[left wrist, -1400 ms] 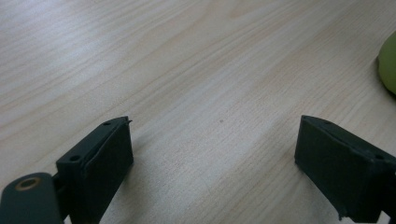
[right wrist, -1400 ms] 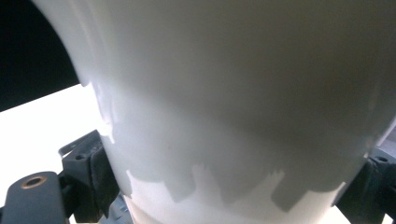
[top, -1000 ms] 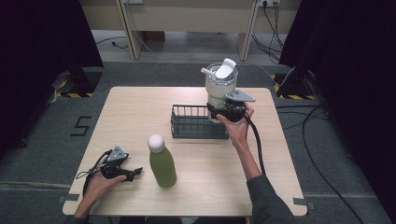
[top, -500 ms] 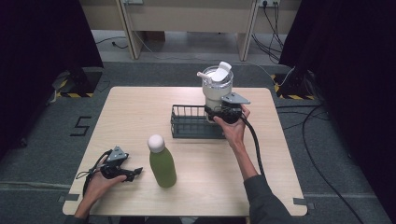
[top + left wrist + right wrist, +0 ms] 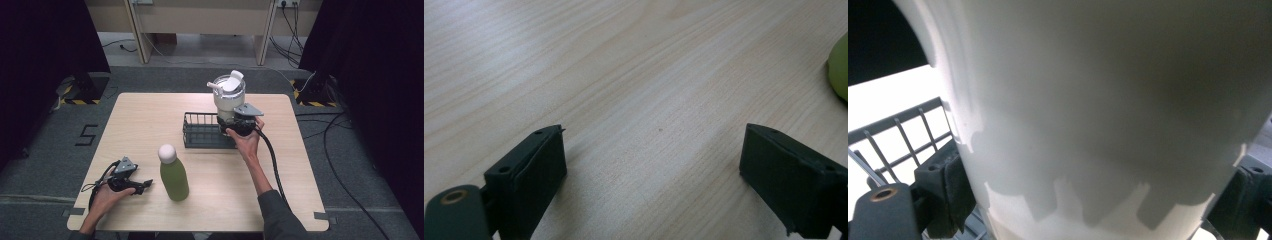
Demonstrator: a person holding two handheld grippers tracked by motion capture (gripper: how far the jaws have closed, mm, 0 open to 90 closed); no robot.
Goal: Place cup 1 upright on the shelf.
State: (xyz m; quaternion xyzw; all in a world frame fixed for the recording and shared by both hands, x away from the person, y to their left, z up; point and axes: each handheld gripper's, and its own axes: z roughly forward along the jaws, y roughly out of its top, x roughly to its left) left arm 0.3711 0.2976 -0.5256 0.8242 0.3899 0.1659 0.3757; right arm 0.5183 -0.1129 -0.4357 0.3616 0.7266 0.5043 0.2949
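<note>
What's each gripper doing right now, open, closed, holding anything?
Left gripper: open, nothing held, resting on the table.
Right gripper: closed on the white tumbler.

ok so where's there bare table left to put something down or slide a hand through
Widest free patch: the table's left and back-left, bordered by the wire basket and green bottle. Also free: the front strip between the bottle and the right forearm, and the right edge beyond the cable. Crowded: the basket's right end, where the right gripper clamps the white tumbler; and the left gripper beside the bottle.
</note>
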